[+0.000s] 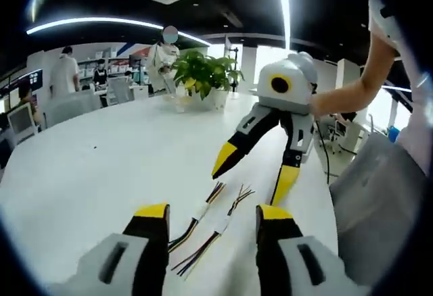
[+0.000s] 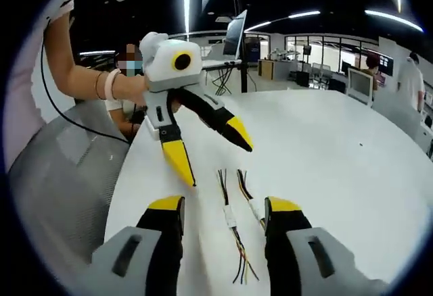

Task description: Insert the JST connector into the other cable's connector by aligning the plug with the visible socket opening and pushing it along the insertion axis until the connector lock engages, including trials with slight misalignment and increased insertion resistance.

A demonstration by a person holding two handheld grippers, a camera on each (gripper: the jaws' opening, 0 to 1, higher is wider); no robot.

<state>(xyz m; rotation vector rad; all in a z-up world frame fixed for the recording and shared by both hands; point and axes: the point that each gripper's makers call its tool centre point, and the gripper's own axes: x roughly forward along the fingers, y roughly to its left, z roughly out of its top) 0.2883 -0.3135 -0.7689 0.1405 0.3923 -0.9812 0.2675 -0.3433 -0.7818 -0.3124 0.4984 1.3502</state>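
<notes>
Two short cables with small white JST connectors lie side by side on the white table. In the left gripper view the left cable [image 1: 200,213] and the right cable [image 1: 222,223] lie between my left gripper's [image 1: 212,215] open jaws. Beyond them the right gripper [image 1: 254,174] hangs open, its yellow tips above the cables' far ends. In the right gripper view one cable [image 2: 230,219] and the other cable [image 2: 253,208] lie between my right gripper's [image 2: 224,208] open jaws, with the left gripper [image 2: 215,162] open above their far ends. Neither holds anything.
The white table [image 1: 101,167] is round, and its edge [image 2: 118,174] runs close beside the cables. A potted plant [image 1: 205,76] stands at the far side. A grey chair [image 2: 64,174] sits by the edge. People and desks fill the office behind, with a monitor [image 2: 235,34].
</notes>
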